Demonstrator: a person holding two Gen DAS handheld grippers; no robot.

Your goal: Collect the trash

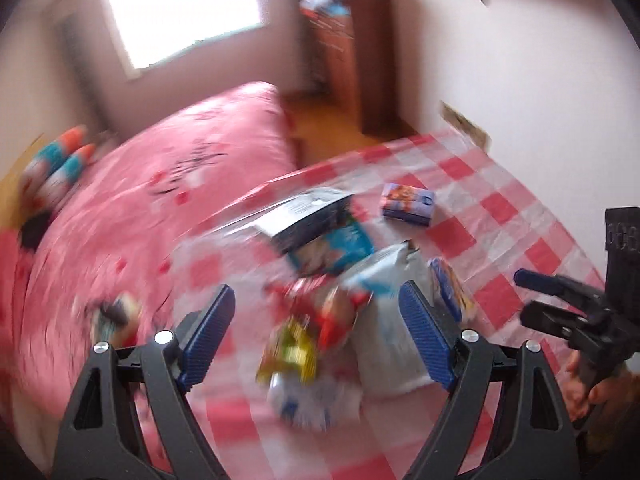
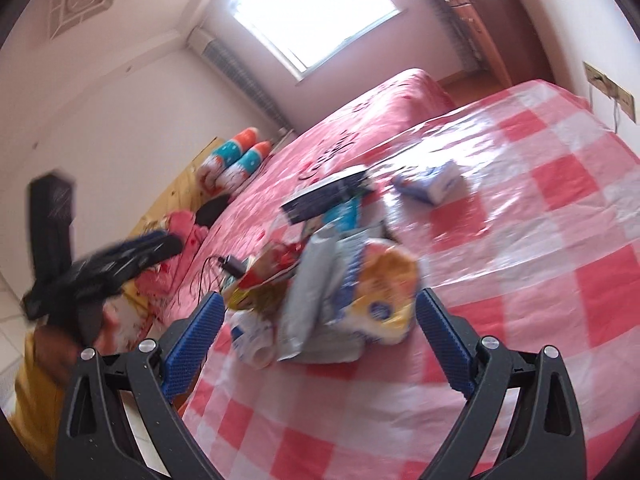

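left tool point(image 1: 316, 312) agape and empty, right tool point(image 2: 320, 312) likewise, above wrapper heap point(image 2: 340, 288) on checked tablecloth point(image 2: 560, 240)

We see the trash pile point(image 1: 320, 280) at the left wrist view's centre smeared by motion blur, its labels unreadable. At that view's right edge, the right gripper point(image 1: 560, 300) is cut off.

The bench point(image 2: 560, 208) carries 1 heap of wrappers point(image 2: 320, 280), too blurred to count its pieces. 1 small carton point(image 1: 406, 203) lies apart from it. 2 rocket-shaped pillows point(image 2: 236, 160) lie on 1 bed point(image 1: 160, 168). 2 grippers show.
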